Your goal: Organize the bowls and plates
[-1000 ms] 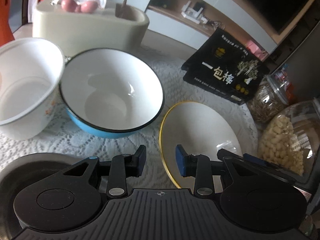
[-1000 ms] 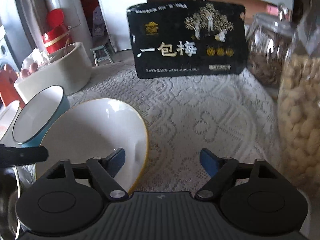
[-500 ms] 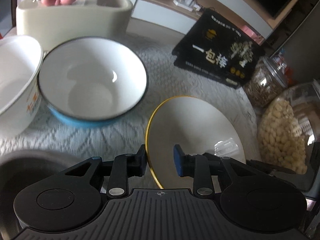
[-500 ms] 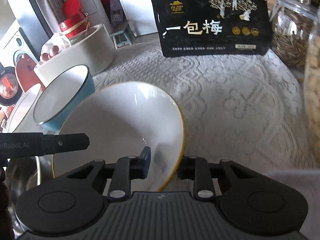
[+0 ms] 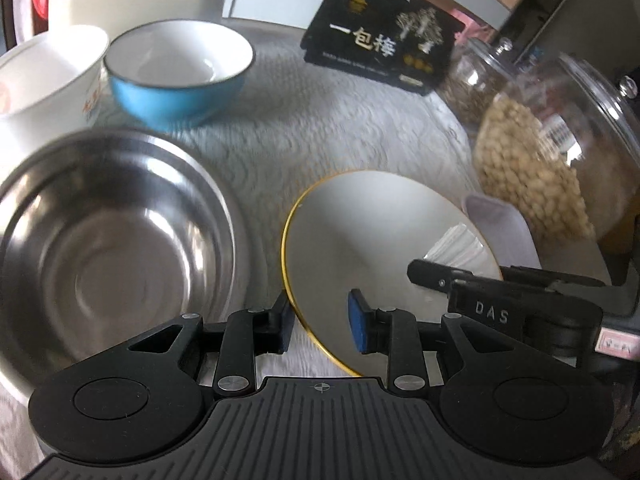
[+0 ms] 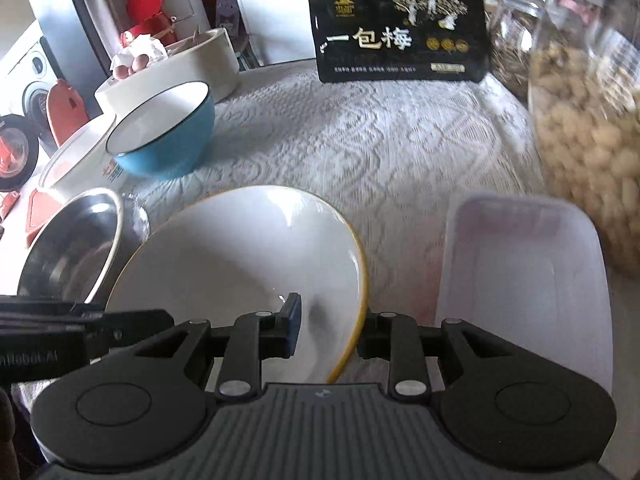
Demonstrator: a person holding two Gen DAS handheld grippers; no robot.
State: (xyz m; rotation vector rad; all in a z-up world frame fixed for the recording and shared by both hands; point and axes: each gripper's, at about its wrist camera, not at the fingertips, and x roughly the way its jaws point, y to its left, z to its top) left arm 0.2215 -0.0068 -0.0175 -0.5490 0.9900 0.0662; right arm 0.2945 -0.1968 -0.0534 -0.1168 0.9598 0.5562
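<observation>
A white plate with a gold rim [image 5: 380, 232] [image 6: 240, 248] is held between both grippers. My left gripper [image 5: 320, 322] straddles its left rim, one pad outside and one inside, pressing on it. My right gripper [image 6: 330, 328] is shut on the opposite rim, one finger inside and one outside. A steel bowl [image 5: 112, 232] [image 6: 68, 248] sits just left of the plate. Farther back stand a blue bowl [image 5: 176, 92] [image 6: 168, 140] and, to its left, a white bowl [image 5: 44, 80] [image 6: 76, 164].
A clear plastic tub [image 6: 520, 280] lies right of the plate. Behind it stands a jar of nuts [image 5: 532, 160], with a second jar [image 5: 468, 80] farther back. A black packet [image 6: 400, 32] stands at the back and a cream oval container [image 6: 180, 68] at the back left. A lace cloth covers the table.
The right gripper closed on the plate's rim. Both grippers drew back with the plate, away from the blue and white bowls, and the steel bowl and plastic tub came into view.
</observation>
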